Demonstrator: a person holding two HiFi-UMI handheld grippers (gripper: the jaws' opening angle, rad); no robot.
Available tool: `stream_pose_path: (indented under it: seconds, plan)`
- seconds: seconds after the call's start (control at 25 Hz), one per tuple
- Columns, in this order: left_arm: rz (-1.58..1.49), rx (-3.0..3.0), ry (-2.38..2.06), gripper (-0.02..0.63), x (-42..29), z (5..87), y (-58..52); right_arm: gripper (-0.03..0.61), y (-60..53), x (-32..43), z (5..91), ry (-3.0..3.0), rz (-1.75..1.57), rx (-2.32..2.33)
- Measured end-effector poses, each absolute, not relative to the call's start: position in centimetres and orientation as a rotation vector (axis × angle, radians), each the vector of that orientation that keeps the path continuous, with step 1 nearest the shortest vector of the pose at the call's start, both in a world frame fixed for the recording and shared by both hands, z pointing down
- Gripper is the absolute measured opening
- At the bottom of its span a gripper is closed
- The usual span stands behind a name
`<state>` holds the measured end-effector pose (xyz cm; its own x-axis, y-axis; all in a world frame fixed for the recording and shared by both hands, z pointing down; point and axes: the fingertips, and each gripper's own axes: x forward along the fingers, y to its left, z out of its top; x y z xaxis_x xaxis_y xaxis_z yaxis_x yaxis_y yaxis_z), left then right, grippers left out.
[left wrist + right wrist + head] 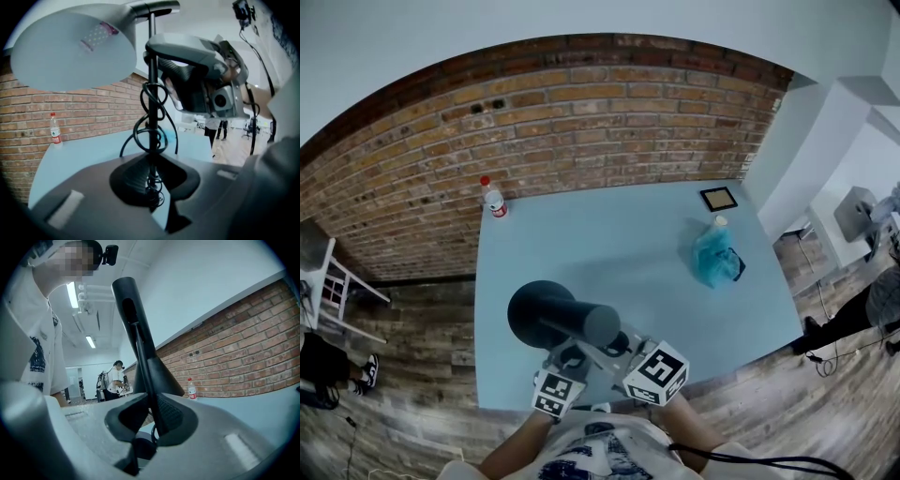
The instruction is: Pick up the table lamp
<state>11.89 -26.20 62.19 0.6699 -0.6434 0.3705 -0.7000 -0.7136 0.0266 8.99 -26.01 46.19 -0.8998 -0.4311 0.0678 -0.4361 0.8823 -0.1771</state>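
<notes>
The table lamp (542, 314) stands at the near edge of the light blue table (609, 234), its dark round top and grey head (600, 323) seen from above. In the left gripper view its pale shade (70, 47) hangs at the upper left. Its thin black stem (152, 93), wound with cord, runs down between my jaws. My left gripper (572, 358) (152, 187) is shut round the stem. My right gripper (614, 347) (154, 427) grips the same stem (140, 357) from the other side; its grey body (201, 79) shows behind the stem. The lamp's foot is hidden.
A water bottle (494, 199) (55, 129) (191, 389) stands at the table's far left corner by the brick wall (581, 112). A blue plastic bag (717, 258) and a small dark frame (718, 198) lie at the right. A white chair (328, 277) stands left of the table.
</notes>
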Motion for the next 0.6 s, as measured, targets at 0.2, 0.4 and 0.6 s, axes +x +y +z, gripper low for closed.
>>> stream_pose_path:
  seconds: [0.2,0.4,0.6]
  plan:
    - [0.528,2.726,-1.104,0.037,12.0,61.1,-26.6,0.048,-26.6,9.6,45.1,-3.047,0.292,0.718]
    - [0.544,2.737,-1.111,0.037,11.9,59.8,-27.3,0.046,-27.0,9.8,43.7,-3.068,0.267,0.723]
    - [0.564,2.745,-1.127,0.037,12.2,58.1,-28.2,0.044,-27.9,10.5,42.0,-3.081,0.239,0.731]
